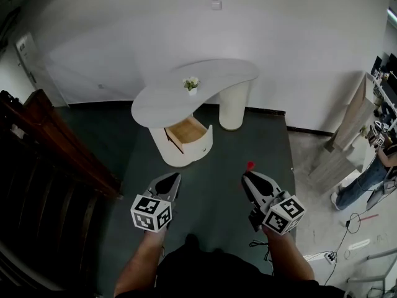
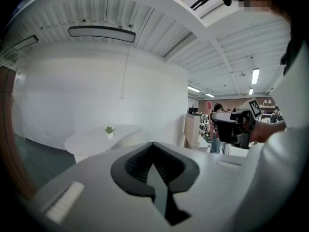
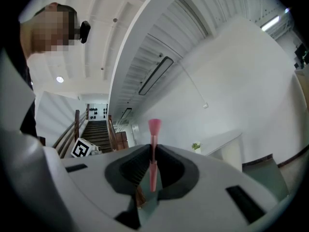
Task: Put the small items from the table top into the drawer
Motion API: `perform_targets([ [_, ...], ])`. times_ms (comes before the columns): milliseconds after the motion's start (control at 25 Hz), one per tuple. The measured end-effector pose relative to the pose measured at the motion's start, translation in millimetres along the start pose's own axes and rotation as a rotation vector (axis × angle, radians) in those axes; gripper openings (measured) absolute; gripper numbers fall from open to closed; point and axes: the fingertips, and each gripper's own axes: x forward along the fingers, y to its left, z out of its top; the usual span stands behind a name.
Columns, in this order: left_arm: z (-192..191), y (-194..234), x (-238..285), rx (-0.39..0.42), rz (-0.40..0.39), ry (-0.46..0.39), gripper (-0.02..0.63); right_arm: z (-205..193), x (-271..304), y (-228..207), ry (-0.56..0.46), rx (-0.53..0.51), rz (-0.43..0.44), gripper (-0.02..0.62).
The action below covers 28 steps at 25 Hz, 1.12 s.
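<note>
Presently, a slim pink stick with a flared head (image 3: 154, 129) is held upright between the jaws of the right gripper (image 3: 153, 149). The jaws are closed against its shaft, and the flared end stands clear above the tips. Its kind is uncertain at this resolution, possibly a small brush. In the head view only its reddish tip (image 1: 250, 165) is seen, just ahead of the right gripper (image 1: 246, 176).

The left gripper (image 2: 154, 146) is seen with its jaws brought together and nothing between them. In the head view the left gripper (image 1: 175, 176) and the right one are held side by side at about the same height over the dark green floor (image 1: 223, 148), forearms extended forward, jaws pointed toward the table.

The white kidney-shaped table (image 1: 162, 102) stands well apart from both grippers, against the white wall. An open drawer with a pale wooden interior (image 1: 186, 131) is pulled out of the near rounded pedestal. A small potted plant in a white pot (image 1: 191, 84) stands on the table top.
</note>
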Motion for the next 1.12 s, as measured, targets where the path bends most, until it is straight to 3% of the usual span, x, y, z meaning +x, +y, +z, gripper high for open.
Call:
perform_targets([
  [440,6.5,30.7,45.9,-0.016,-0.022,-0.021,0.011,-6.6,28.8,-46.5,0.040,0.008,-0.043,0.054],
  [1120,11.2,169.9,139.4,-0.068,-0.056,0.015,0.011,-30.6,188.1,-121.0,0.111,0.056,-0.096,0.054],
])
